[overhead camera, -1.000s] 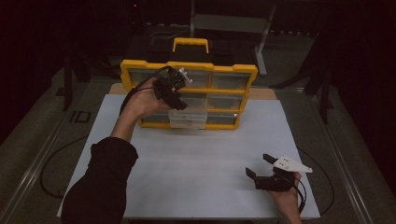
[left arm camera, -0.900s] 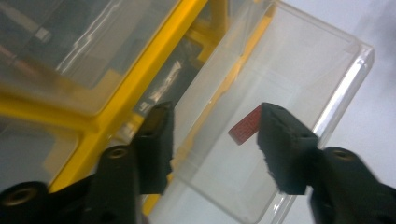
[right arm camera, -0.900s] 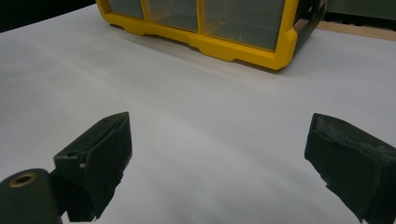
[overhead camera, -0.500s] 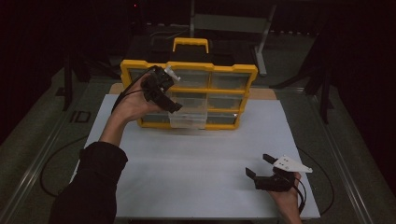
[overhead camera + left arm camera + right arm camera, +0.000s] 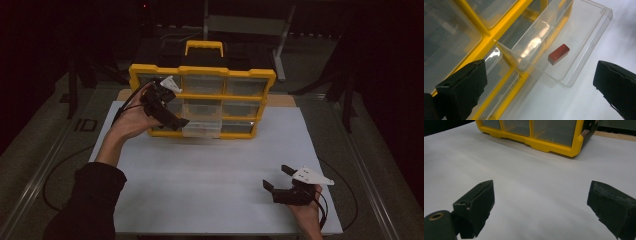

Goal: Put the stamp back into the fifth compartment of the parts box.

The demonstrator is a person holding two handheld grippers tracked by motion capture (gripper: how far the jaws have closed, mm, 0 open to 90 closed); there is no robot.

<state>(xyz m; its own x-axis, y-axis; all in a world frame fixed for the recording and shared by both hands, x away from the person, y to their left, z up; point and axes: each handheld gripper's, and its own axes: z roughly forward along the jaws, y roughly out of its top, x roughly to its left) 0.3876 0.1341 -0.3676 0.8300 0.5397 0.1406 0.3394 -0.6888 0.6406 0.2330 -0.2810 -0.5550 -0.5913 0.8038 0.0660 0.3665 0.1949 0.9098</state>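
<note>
A yellow organizer (image 5: pixel 202 73) with clear drawers stands at the back of the white table. Its bottom middle drawer (image 5: pixel 202 128) is pulled out. In the left gripper view, a small red block (image 5: pixel 559 54) lies loose on the floor of that clear drawer (image 5: pixel 589 30). My left gripper (image 5: pixel 172 114) hovers just left of and above the drawer. It is open (image 5: pixel 540 85) with nothing between its fingers. My right gripper (image 5: pixel 277 177) rests low at the table's front right, also open (image 5: pixel 540 205) and empty, facing the organizer (image 5: pixel 536 137).
A white sheet (image 5: pixel 210 175) covers the table between the organizer and the front edge. The organizer's yellow carry handle (image 5: pixel 204 46) rises behind it. Cables trail from both grippers, and dark frames and stands surround the table.
My left gripper has drifted left and slightly down across the organizer's front, away from the middle column. The right gripper has stayed put.
</note>
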